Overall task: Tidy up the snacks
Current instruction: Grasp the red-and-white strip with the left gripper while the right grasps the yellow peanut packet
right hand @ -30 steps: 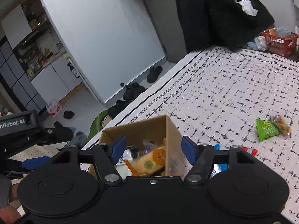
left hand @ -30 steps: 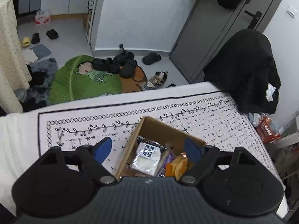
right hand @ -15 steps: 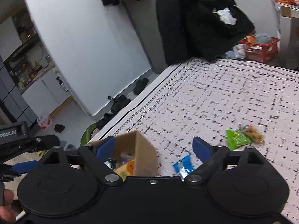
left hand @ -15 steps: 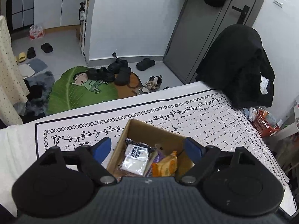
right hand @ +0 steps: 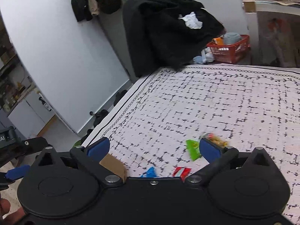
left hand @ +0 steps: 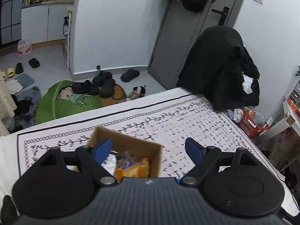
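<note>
Upright, open-topped cardboard box (left hand: pixel 129 146) holds snacks (left hand: pixel 134 169)

Brown cardboard box (left hand: pixel 129 146); white cloth (right hand: pixel 215 103), black dash pattern; green packet (right hand: pixel 192 148); blue packet (right hand: pixel 150 172); red packet (right hand: pixel 181 171).

Snack packets (right hand: pixel 192 149) lie on the tablecloth (right hand: pixel 215 103), right of the box (right hand: pixel 113 164).

White letters "AI" stood on the dark grey device housing (right hand: pixel 6 137) at the right wrist view's left edge; snack wrapper print was unreadable.
</note>
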Demonstrator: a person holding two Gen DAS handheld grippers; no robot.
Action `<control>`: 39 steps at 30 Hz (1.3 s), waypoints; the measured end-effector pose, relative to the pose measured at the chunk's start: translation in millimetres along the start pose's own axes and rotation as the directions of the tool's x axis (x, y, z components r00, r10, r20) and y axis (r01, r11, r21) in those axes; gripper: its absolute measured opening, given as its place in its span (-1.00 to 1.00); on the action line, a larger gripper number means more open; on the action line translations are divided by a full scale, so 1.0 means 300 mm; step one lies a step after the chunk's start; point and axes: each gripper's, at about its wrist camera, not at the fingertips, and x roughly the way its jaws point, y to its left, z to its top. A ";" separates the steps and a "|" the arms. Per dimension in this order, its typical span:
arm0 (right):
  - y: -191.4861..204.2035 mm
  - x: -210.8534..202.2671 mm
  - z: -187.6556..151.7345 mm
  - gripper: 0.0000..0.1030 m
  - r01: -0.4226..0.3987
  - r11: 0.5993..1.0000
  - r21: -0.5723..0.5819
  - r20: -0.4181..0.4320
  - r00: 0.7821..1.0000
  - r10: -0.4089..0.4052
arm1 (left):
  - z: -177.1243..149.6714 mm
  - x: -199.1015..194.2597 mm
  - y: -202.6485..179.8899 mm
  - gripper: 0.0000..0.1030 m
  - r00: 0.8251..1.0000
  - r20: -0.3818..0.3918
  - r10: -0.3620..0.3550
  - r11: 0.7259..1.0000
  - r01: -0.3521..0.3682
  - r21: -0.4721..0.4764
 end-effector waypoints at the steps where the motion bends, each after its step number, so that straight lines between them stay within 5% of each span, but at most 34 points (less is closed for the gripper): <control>1: -0.013 -0.003 0.003 0.99 0.007 1.000 0.005 0.003 1.000 -0.007 | -0.004 0.002 -0.013 0.64 1.000 0.004 -0.005 1.000 0.005 0.007; 10: -0.124 -0.019 0.022 0.99 0.050 0.998 0.025 0.015 0.999 -0.051 | -0.049 0.042 -0.114 0.64 0.999 -0.020 -0.027 0.997 0.028 0.070; 24: -0.332 -0.005 0.042 0.99 0.125 0.981 0.149 -0.020 0.992 -0.123 | -0.173 0.193 -0.245 0.63 0.984 -0.159 -0.080 0.991 0.096 0.093; 39: -0.399 0.076 0.020 0.73 0.132 0.976 0.172 -0.091 0.989 -0.117 | -0.317 0.363 -0.308 0.17 0.942 -0.299 -0.150 0.981 0.179 0.073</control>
